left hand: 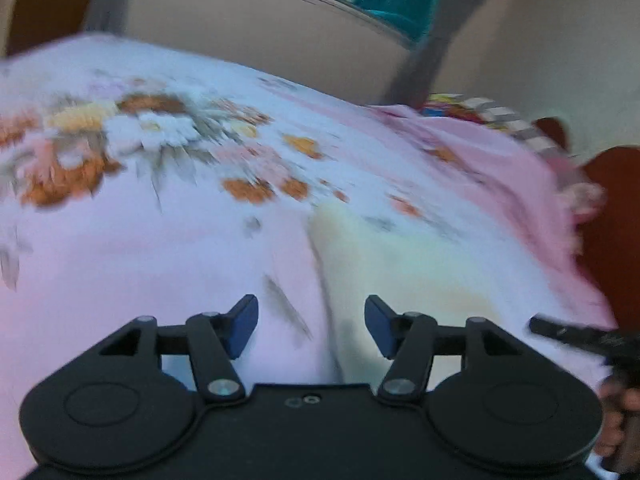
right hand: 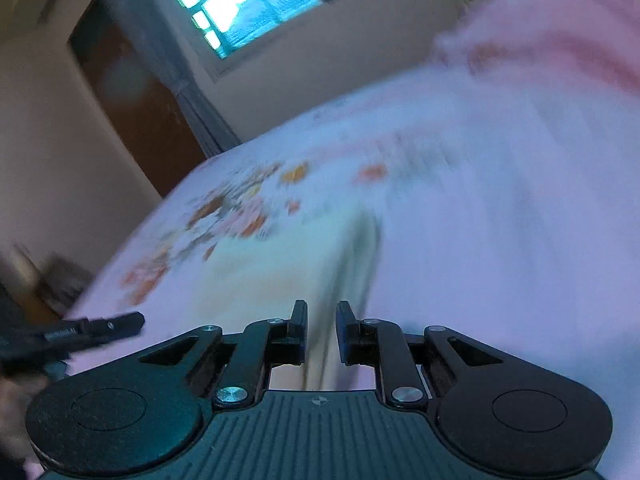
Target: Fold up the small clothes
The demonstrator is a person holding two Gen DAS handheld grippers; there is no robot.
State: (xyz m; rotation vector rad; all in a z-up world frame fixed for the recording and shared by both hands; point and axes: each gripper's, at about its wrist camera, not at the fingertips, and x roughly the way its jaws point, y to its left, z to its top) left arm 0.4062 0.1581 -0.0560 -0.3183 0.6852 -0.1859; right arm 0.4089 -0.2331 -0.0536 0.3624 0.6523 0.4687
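Both tongs hang over the bed with nothing between their jaws. Left tongs (left hand: 311, 326) stand released, the blue pads well apart above the cloth. Right tongs (right hand: 321, 330) are drawn nearly together, a narrow gap left between the black pads; the cloth edge shows behind that gap, but I cannot see it pinched there, so I read them as empty.

Just beyond both sets of tongs lies the small pale cream-yellow cloth garment (left hand: 408, 264), spread flat on the white and pink floral bedsheet (left hand: 160, 220), its long straight edge running from near to far. In the right wrist view that same edge (right hand: 356, 248) sits directly ahead of the pads. Farther off to the right lies a bunched pink frilled fabric (left hand: 520, 184), and beyond the bed a beige wall and a teal-lit window (right hand: 240, 4).

Everything is smeared with motion, so finer detail of the garment is not readable.

To fold well from here, I judge each pair of tongs should take a near corner, pinching only the garment and not the sheet, then carry both corners evenly to the far edge.
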